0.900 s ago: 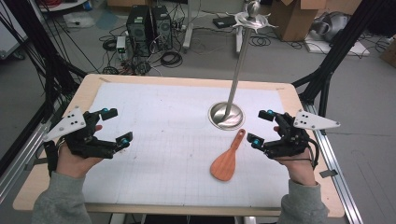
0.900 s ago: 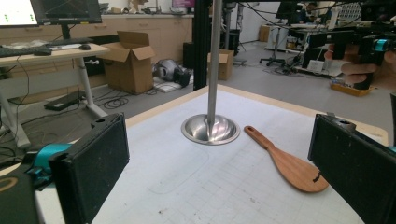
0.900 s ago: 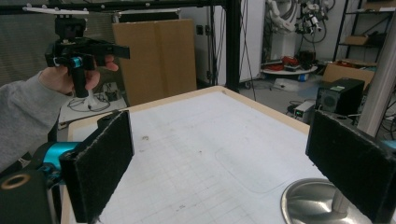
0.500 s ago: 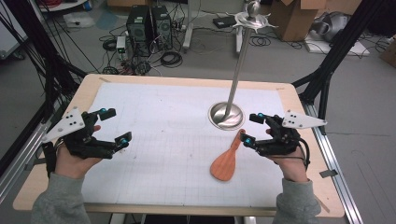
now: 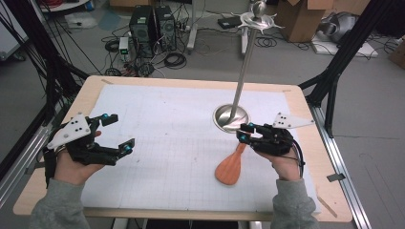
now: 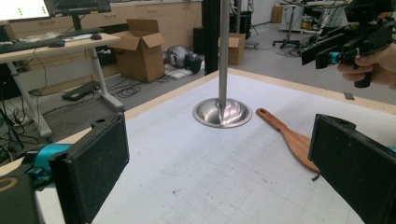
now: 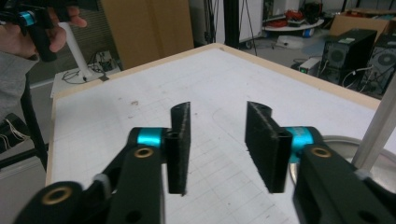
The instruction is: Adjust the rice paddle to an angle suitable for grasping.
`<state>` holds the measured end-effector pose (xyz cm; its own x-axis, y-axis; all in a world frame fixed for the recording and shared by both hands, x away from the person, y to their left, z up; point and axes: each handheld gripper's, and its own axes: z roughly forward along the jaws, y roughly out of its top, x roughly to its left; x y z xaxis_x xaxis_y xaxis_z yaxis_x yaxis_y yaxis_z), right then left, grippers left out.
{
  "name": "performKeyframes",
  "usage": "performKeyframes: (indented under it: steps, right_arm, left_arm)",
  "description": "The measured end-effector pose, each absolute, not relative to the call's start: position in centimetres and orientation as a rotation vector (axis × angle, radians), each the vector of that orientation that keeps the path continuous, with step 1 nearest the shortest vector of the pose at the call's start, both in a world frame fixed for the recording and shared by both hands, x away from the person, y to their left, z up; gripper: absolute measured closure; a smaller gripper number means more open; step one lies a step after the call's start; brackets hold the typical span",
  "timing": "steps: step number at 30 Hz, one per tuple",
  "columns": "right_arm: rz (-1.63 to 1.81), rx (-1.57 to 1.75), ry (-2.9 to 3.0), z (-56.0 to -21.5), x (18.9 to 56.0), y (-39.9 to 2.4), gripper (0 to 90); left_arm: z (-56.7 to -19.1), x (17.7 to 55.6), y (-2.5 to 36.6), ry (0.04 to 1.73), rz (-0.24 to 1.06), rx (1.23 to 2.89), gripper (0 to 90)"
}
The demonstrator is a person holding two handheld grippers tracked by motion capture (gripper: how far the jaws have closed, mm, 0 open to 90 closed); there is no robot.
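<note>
Black left tongs stay wide open and empty over the white tabletop. Next comes the wooden spatula, lying flat by the shiny stand base. The right tongs have moved in over its handle, partly open, holding nothing. A grab looks close. No bowls or boxes sit on the tabletop.

Wooden spatula, orange-brown, flat on the white mat toward the bench's right edge; rounded blade toward the near edge, slim handle angled up toward the far right corner.
</note>
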<state>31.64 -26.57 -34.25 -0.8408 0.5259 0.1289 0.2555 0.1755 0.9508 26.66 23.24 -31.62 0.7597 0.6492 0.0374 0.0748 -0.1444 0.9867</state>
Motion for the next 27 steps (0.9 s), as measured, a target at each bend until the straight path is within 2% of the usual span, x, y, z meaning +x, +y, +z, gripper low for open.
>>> performKeyframes:
  steps: [2,3,7,8,9,27]
  right_arm:
    - [1.719,0.757,2.23,-34.4,31.7,-26.5,67.8]
    - [1.698,0.771,2.255,-34.6,31.9,-26.3,72.9]
    - [1.68,0.767,2.279,-35.1,32.2,-25.9,82.3]
    - [1.68,0.767,2.279,-35.1,32.2,-25.9,82.3]
    - [1.681,0.767,2.272,-35.5,32.3,-25.8,88.3]
    - [1.511,0.774,2.463,-39.2,33.7,-23.2,89.0]
  left_arm:
    - [-31.6,26.6,23.3,0.584,0.55,1.66,5.6]
    - [-31.6,26.6,23.4,0.582,0.547,1.653,5.6]
    - [-31.5,26.5,23.5,0.58,0.547,1.645,5.6]
    - [-31.5,26.5,23.5,0.58,0.547,1.645,5.6]
    - [-31.5,26.5,23.5,0.581,0.546,1.645,5.6]
    - [-31.8,26.8,23.1,0.595,0.564,1.675,5.6]
